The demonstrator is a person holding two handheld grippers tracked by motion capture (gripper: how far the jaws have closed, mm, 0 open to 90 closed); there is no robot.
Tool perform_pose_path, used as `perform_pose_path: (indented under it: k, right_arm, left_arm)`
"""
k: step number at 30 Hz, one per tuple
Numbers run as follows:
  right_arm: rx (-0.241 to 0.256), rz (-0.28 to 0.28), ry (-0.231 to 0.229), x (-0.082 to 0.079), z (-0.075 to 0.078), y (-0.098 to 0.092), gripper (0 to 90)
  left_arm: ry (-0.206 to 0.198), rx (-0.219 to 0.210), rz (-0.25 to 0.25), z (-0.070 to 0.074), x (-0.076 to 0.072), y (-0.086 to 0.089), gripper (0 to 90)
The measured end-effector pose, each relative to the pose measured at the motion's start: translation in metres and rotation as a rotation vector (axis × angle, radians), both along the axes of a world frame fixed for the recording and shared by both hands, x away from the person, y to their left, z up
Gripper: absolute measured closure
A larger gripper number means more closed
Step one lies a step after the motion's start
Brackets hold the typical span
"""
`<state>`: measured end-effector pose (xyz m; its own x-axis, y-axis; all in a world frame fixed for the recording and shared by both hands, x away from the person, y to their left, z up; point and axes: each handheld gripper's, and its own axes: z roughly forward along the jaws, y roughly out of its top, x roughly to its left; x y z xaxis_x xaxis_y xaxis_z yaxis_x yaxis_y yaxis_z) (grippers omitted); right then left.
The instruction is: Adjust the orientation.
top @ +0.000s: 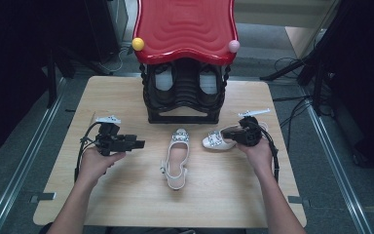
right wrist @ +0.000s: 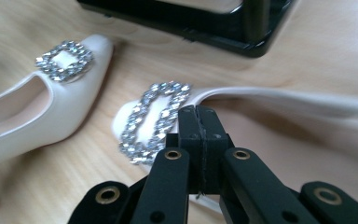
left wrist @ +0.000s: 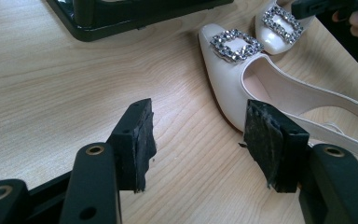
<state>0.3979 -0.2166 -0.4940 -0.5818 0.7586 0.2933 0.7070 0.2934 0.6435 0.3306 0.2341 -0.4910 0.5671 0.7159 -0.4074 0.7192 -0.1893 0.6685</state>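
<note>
At the left of the pale wooden table (top: 126, 195), with its fine straight grain, the left gripper (top: 135, 144) is held low over bare wood by the person's left hand (top: 95, 163), its 2 black jaws spread wide apart with nothing between them; in the left gripper view the pads (left wrist: 142, 140) look like rough, frayed rubber on angular blocks. Just right of it, near the middle of the table, lies the first shoe (top: 177, 161), a glossy cream-white slingback with a pointed toe, a thin heel strap and a square buckle of small glittering stones, its toe pointing toward the black rack (top: 182, 105) at the far edge. That rack is made of dark rails with twisted posts and carries a shiny red wavy top (top: 185, 27) with a yellow ball (top: 138, 44) on 1 corner and a pink ball (top: 233, 46) on the other. Farther right, the second shoe (top: 216, 141), the same cream gloss and stone buckle, lies turned across the table, its toe close to the first shoe's toe but apart from it. The right gripper (top: 231, 131) sits over this shoe; in the right gripper view its jaws are pressed flat together just behind the buckle (right wrist: 156, 119), and whether they pinch the shoe's edge I cannot tell.
</note>
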Motion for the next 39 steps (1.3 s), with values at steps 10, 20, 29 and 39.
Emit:
perform_pose_path:
  k: [10, 20, 29, 39]
  right_arm:
    - [0.01, -0.086, -0.108, -0.001, 0.029, -0.036, 90.0]
    - [0.006, -0.165, -0.14, 0.007, 0.039, -0.069, 90.0]
    - [-0.066, -0.154, -0.063, 0.021, 0.019, -0.073, 90.0]
    - [-0.053, -0.118, -0.042, 0.016, 0.011, -0.067, 90.0]
  left_arm:
    - [0.0, 0.019, -0.008, -0.002, -0.003, -0.004, 43.0]
    - [0.001, 0.018, 0.008, -0.003, -0.011, 0.002, 42.9]
    - [0.001, 0.021, 0.024, -0.005, -0.017, 0.006, 42.8]
    - [-0.004, 0.014, 0.026, -0.004, -0.016, 0.005, 42.8]
